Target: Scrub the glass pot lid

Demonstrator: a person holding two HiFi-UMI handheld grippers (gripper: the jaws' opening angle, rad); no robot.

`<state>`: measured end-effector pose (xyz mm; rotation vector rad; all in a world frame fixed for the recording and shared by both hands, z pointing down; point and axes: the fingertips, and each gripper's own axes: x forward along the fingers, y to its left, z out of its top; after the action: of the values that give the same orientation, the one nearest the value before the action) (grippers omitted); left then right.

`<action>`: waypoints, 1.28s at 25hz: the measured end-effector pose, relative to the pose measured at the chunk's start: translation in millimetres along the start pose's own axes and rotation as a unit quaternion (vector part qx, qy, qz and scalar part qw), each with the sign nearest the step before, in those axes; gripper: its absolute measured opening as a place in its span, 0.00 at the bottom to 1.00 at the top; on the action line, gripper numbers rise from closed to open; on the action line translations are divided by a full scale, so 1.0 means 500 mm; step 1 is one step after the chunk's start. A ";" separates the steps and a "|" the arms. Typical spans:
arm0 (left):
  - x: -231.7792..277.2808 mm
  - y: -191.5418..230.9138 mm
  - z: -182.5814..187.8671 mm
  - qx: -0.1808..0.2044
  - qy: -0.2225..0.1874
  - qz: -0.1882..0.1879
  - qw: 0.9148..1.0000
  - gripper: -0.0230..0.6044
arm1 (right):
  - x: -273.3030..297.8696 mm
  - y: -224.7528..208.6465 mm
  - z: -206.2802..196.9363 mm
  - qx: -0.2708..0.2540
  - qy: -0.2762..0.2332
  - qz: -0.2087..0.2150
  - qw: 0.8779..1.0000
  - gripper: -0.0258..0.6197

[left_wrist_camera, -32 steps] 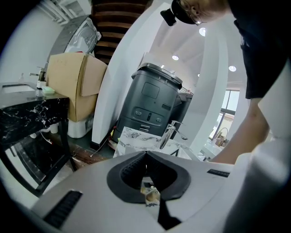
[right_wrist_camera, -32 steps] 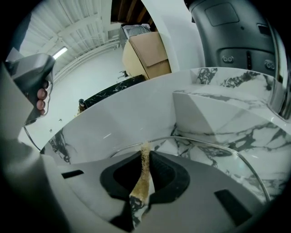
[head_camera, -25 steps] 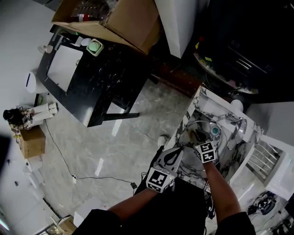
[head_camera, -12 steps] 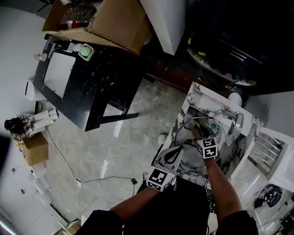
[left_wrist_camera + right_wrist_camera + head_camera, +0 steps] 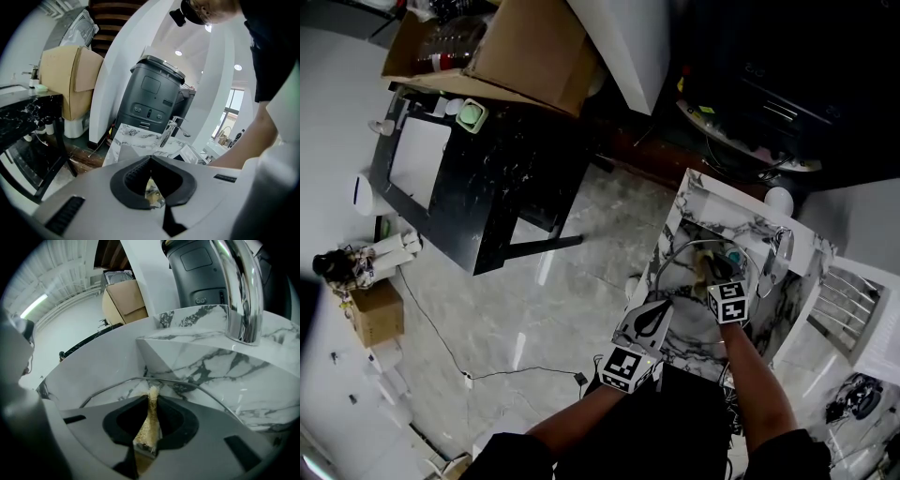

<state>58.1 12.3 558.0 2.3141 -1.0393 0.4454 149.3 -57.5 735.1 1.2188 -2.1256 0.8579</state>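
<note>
**A:** What is sitting in the white, grey-veined marble sink [image 5: 692, 199]?

**B:** The round, metal-rimmed glass pot lid [image 5: 682, 270] is lying in its basin, near the curved chrome faucet [image 5: 241, 291].

**A:** And what are the grippers doing?

**B:** The left gripper [image 5: 150, 161] is pinching the lid's near edge, jaws closed. The right gripper [image 5: 152, 397] is clamping a tan fibrous scrubbing pad [image 5: 147, 423], whose tip is meeting the lid's rim.

floor: grey marble [image 5: 487, 309] | black table [image 5: 516, 159] | cardboard box [image 5: 534, 47]
</note>
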 end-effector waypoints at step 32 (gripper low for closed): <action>0.004 -0.057 0.003 0.041 -0.002 -0.005 0.999 0.06 | -0.072 -0.102 -0.046 0.028 0.001 -0.088 0.996 0.13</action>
<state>80.9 25.7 547.8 2.3925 -1.0284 0.4893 213.4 -40.7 737.8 1.4087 -1.9703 0.8439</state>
